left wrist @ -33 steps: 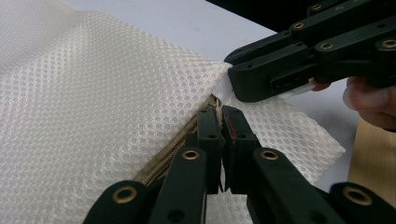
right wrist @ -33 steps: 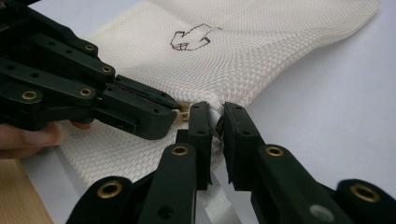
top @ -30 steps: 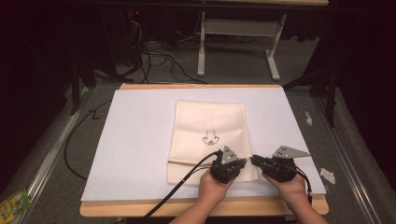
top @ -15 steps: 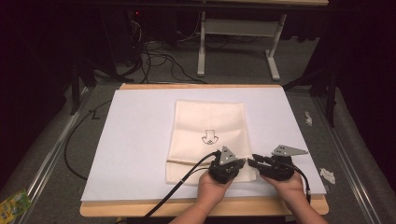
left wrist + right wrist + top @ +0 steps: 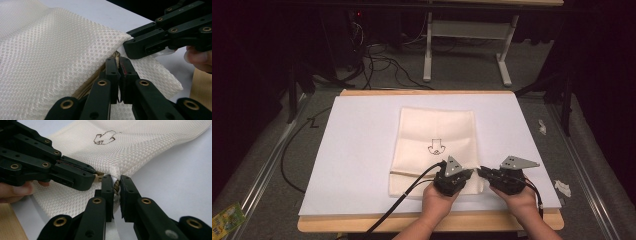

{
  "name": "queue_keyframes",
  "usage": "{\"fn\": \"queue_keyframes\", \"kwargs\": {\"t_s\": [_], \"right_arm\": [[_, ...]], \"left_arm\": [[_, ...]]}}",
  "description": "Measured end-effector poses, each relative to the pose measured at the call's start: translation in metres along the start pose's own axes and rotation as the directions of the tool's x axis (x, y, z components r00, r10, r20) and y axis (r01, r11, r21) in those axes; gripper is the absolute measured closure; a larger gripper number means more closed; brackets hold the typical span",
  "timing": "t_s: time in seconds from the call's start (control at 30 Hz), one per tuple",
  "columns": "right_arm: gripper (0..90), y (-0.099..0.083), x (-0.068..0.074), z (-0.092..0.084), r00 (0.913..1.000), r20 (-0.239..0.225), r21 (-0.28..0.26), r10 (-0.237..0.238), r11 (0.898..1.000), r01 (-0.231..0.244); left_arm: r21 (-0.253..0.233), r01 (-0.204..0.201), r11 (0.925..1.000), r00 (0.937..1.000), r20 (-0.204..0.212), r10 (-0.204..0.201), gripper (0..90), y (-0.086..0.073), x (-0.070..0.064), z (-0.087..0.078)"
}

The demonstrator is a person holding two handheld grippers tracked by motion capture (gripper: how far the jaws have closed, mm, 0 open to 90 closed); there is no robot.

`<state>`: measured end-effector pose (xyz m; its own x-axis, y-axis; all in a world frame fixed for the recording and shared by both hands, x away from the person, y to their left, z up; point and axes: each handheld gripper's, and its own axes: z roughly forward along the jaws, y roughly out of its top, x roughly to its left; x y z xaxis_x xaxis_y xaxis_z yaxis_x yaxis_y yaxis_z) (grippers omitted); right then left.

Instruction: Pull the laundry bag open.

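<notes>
A cream mesh bag (image 5: 437, 132) with a small black printed mark (image 5: 435, 146) lies flat on the white table cover (image 5: 357, 150). Its zipper (image 5: 87, 83) runs along the near edge. Both grippers meet at the bag's near right corner. My left gripper (image 5: 472, 173) (image 5: 118, 60) is shut on the brass zipper pull (image 5: 100, 175). My right gripper (image 5: 479, 171) (image 5: 115, 180) faces it tip to tip; its jaws have just been closing and now pinch the bag's corner fabric (image 5: 116, 171) beside the zipper end. A hand holds each gripper near the table's front edge.
The wooden table edge (image 5: 492, 220) runs just behind the hands. Black cables (image 5: 407, 192) trail from the left gripper off the front. A desk frame (image 5: 462, 45) and cables stand beyond the table. Paper scraps (image 5: 562, 187) lie to the right and a green packet (image 5: 227, 217) at lower left.
</notes>
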<state>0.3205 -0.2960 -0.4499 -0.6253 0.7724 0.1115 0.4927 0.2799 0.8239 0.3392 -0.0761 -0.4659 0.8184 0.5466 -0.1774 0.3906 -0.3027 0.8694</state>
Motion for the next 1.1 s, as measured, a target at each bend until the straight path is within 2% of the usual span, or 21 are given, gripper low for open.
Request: {"fn": "queue_keyframes", "kwargs": {"t_s": [0.3, 1.1], "right_arm": [[84.5, -0.0001, 0.0028, 0.0011, 0.9999, -0.008, 0.014, -0.007, 1.0, 0.007], [84.6, 0.0005, 0.0039, 0.0013, 0.9997, -0.021, 0.015, -0.01, 1.0, 0.01]], "left_arm": [[0.02, -0.006, 0.9998, 1.0, -0.001, 0.006, 87.4, -0.0006, 0.0009, -0.0032], [0.025, -0.006, 0.9997, 0.9999, -0.015, 0.006, 87.5, -0.001, 0.0022, -0.0049]]}}
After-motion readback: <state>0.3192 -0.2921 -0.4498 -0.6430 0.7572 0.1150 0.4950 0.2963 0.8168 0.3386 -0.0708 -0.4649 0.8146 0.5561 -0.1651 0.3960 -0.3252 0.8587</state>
